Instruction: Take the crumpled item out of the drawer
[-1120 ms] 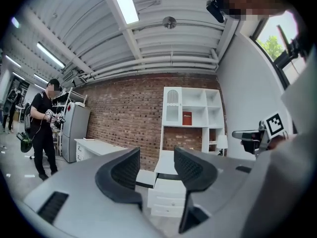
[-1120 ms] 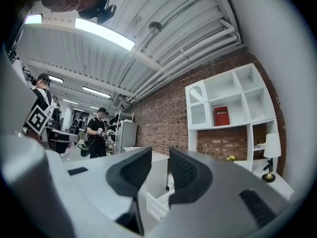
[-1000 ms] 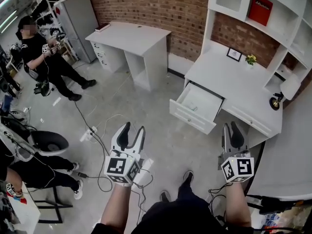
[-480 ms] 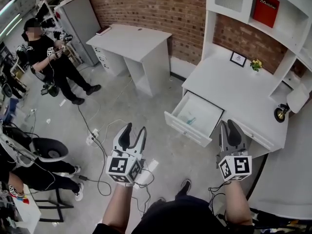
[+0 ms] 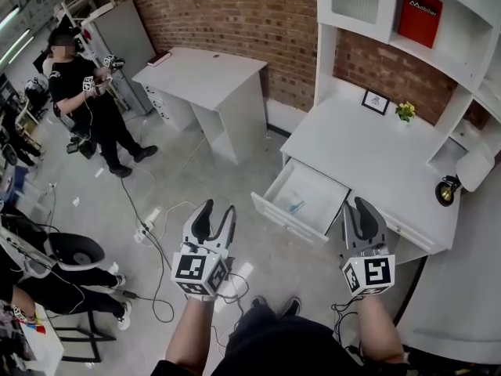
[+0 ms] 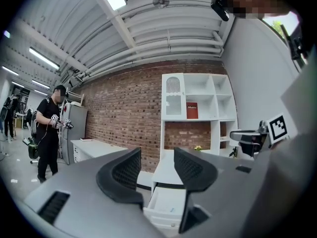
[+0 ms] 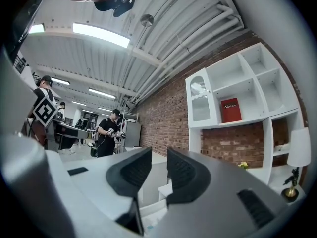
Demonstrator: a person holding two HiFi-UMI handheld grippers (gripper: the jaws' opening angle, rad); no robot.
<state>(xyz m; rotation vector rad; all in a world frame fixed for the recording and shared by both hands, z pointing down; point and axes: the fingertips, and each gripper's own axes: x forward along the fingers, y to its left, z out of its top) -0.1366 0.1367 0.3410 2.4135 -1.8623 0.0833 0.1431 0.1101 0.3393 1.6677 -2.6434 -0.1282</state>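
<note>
Drawer [image 5: 283, 215] ahead, between left gripper [image 5: 217, 207] and right gripper [image 5: 358, 206].
It juts out of the desk [image 5: 352, 147], closer to the right gripper, and the crumpled item [image 5: 296, 207] lies in it. Shelves [image 5: 458, 34] stand on the desk's back, and a lamp [image 5: 468, 163] on its right end. A table [image 5: 200, 69] stands far ahead of the left gripper, with a person [image 5: 82, 92] left of it.

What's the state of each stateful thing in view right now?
drawer: pulled open.
crumpled item: lying inside the drawer, not gripped.
left gripper: jaws apart, empty, short of the drawer.
right gripper: jaws narrowly apart, empty, near the drawer's corner but outside it.
</note>
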